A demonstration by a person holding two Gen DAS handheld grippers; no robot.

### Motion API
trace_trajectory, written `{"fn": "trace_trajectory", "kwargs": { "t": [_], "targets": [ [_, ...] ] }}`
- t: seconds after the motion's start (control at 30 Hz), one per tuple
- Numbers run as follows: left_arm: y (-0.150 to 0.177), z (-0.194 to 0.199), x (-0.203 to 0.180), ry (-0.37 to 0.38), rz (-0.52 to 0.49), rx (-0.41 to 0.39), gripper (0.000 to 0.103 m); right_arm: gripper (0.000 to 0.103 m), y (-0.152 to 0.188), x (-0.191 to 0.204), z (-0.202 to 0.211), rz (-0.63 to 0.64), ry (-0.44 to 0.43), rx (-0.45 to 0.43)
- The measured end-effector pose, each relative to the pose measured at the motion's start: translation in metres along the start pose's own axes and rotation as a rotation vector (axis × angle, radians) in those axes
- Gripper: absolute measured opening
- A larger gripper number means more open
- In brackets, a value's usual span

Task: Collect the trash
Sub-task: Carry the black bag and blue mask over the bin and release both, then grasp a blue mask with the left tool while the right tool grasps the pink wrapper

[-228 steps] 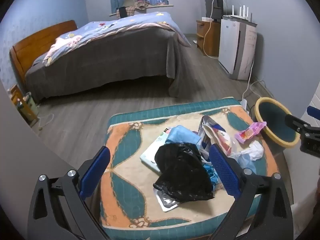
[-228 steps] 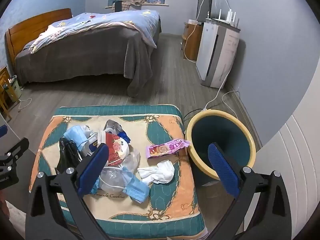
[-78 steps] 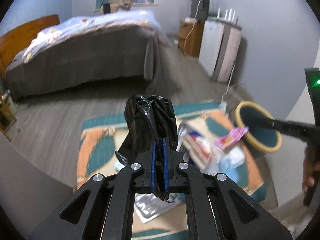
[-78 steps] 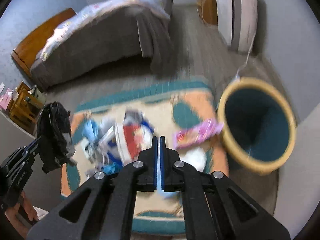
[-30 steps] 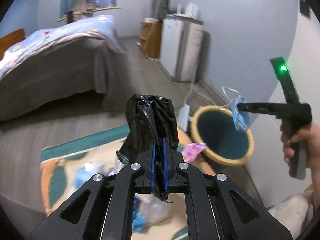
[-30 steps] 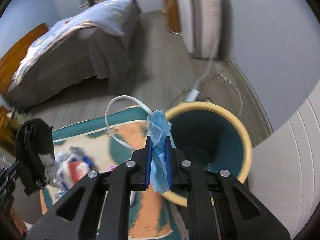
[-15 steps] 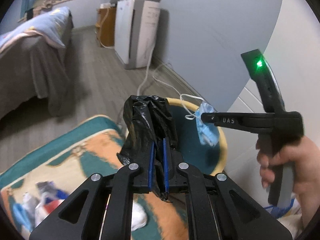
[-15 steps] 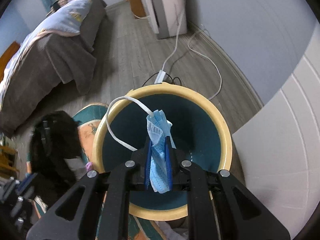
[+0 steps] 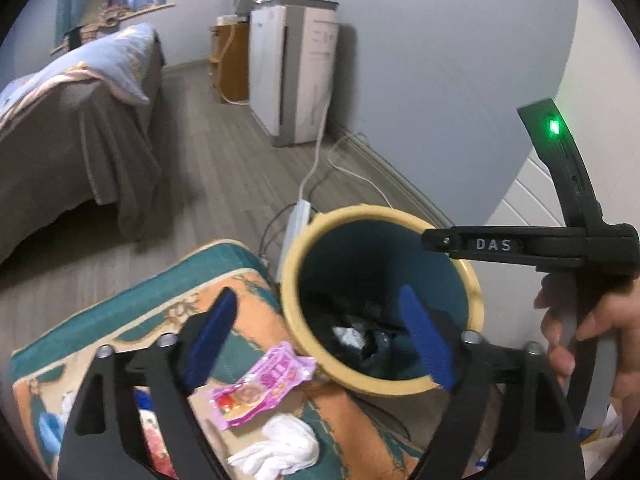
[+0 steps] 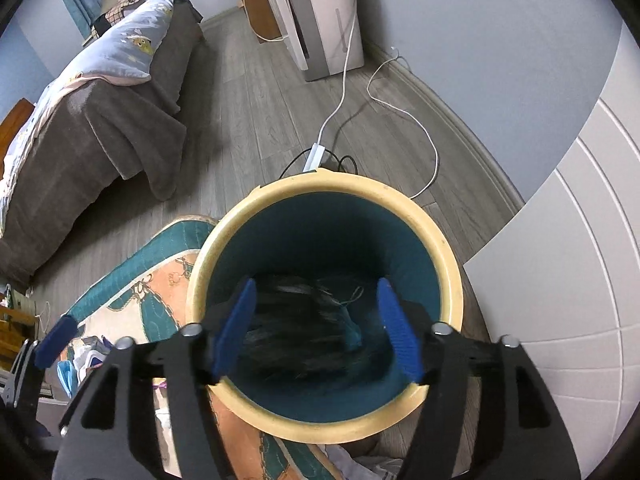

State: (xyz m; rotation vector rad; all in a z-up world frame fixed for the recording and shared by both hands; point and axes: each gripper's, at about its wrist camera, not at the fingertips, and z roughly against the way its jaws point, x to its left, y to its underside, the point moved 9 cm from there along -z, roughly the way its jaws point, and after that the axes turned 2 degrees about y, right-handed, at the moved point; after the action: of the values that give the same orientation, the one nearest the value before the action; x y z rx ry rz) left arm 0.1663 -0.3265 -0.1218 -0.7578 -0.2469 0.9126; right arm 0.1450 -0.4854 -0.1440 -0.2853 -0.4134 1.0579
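Now both grippers hang over the waste bin, a teal tub with a cream rim standing on the floor at the right end of the patterned cushion. Releasing well here means keeping each tool above the mouth until its jaws are fully apart, so that nothing snags on a pad or lands on the rim.

The left gripper has its jaws opening wide, blue pads splayed with nothing between them. The right gripper is opening too and holds nothing; a black plastic bag, blurred, lies in the bin beneath it beside something light blue.

Both tools tilt steeply downward, the right one almost straight into the tub. A hand grips its handle at the right edge.

A pink snack wrapper and a crumpled white tissue remain on the cushion, near the bin.
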Motion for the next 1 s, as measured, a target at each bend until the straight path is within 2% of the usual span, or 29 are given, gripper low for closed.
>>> {"fn": "trace_trajectory", "kwargs": {
  "t": [0.13, 0.3, 0.47, 0.67, 0.87, 1.0],
  "targets": [
    [0.001, 0.014, 0.016, -0.056, -0.003, -0.011, 0.094, 0.088, -0.002, 0.012, 0.007, 0.02, -0.006, -0.015],
    [0.009, 0.04, 0.044, -0.091, 0.01, -0.021, 0.094, 0.097, -0.001, 0.043, 0.017, 0.071, -0.001, -0.029],
    [0.017, 0.07, 0.084, -0.144, 0.048, -0.018, 0.095, 0.097, 0.005, 0.086, 0.027, 0.14, 0.008, -0.05],
    [0.033, 0.114, 0.134, -0.237, 0.063, -0.03, 0.096, 0.097, 0.019, 0.131, 0.023, 0.238, -0.019, -0.031],
    [0.055, 0.138, 0.18, -0.307, 0.134, -0.069, 0.097, 0.097, 0.032, 0.141, 0.007, 0.248, -0.017, 0.021],
    [0.063, 0.14, 0.2, -0.338, 0.148, -0.053, 0.097, 0.097, 0.047, 0.148, -0.007, 0.267, -0.003, 0.067]
  ]
}}
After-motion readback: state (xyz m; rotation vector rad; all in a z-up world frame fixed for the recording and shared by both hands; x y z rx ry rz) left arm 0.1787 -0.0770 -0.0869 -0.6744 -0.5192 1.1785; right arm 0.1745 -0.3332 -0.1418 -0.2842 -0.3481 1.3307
